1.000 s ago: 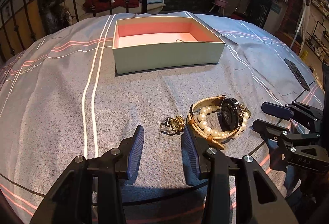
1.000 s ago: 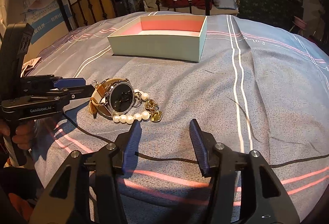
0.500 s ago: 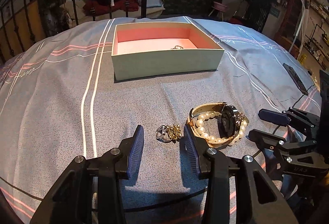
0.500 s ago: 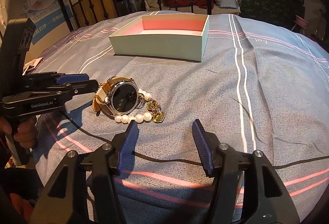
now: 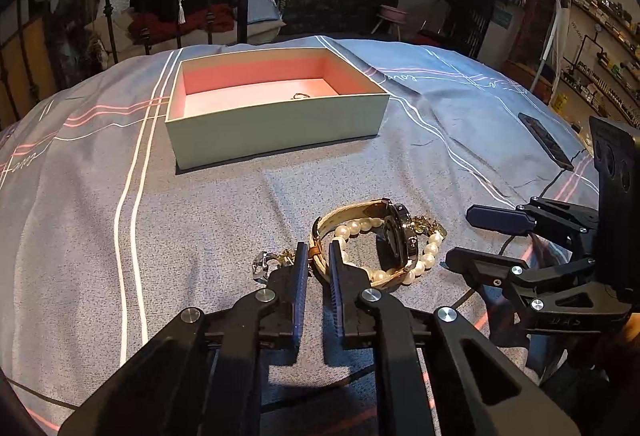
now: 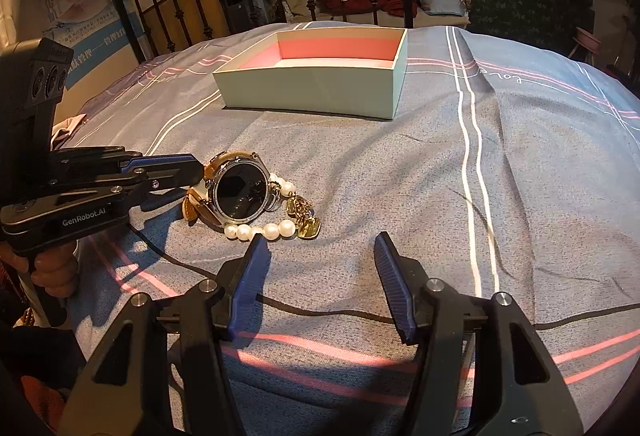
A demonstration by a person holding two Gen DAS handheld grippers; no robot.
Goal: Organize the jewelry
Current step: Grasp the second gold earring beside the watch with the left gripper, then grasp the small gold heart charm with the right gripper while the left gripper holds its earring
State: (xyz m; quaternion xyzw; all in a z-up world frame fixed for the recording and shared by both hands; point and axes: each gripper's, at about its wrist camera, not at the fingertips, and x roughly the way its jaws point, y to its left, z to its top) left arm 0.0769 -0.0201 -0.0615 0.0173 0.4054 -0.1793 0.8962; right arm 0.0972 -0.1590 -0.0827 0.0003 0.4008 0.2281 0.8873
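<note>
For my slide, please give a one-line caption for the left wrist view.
Left gripper closing on the tan strap of a watch tangled with a pearl bracelet, the open box waiting behind.

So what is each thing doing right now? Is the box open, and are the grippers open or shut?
Box: open, no lid, one small piece inside.
Watch: on the bed cover, tipped on edge, face toward the right gripper.
Pearl bracelet: lying against the watch.
Left gripper: closing, watch strap between its fingers.
Right gripper: open, holding nothing.
Silver and gold trinket: loose beside the left gripper.
</note>
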